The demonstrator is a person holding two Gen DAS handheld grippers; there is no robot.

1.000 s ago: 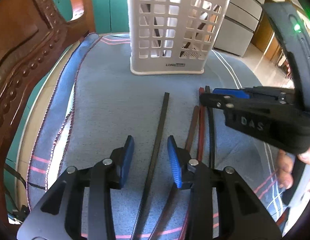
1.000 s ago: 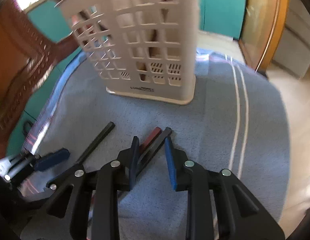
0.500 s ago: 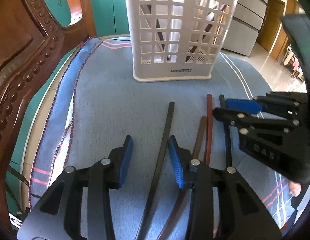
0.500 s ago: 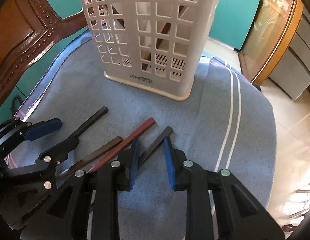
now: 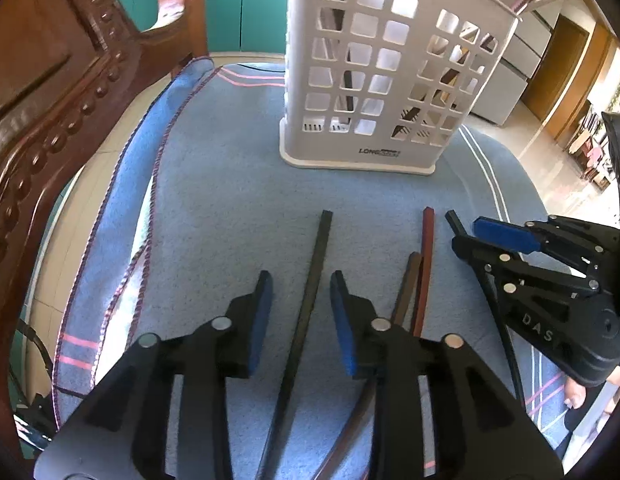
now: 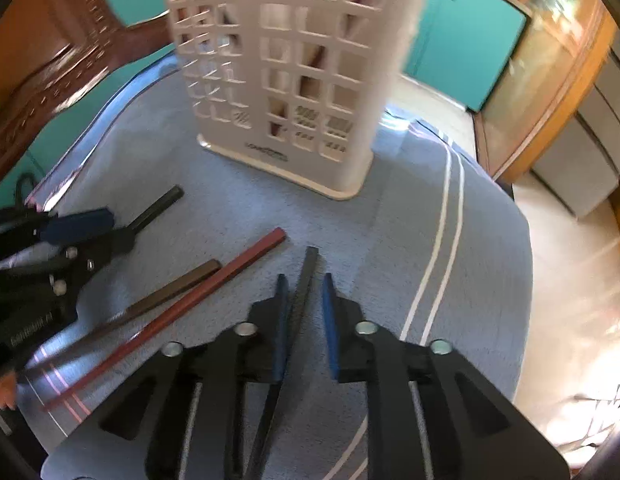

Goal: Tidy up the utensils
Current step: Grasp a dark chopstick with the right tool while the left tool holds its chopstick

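A blue towel (image 5: 214, 208) with white stripes covers the work surface, and a carved wooden chair back (image 5: 50, 92) stands at its left edge. A white lattice basket (image 5: 390, 80) stands upright on the towel at the far side; several sticks lean inside it, visible through the openings.

Four loose chopsticks lie flat on the towel near the basket, all pointing roughly toward it. The leftmost black chopstick (image 5: 310, 300) runs between the fingers of the left gripper (image 5: 300, 320), whose blue pads stand well apart on either side of it; contact cannot be confirmed. The brown chopstick (image 5: 406, 292) and the red chopstick (image 5: 426, 260) lie side by side, just right of that gripper.

The right gripper (image 6: 304, 320) straddles the rightmost black chopstick (image 6: 306, 276), its jaws narrowly parted. That chopstick sits close against the left pad, with a gap to the right pad. The right wrist view is motion-blurred.
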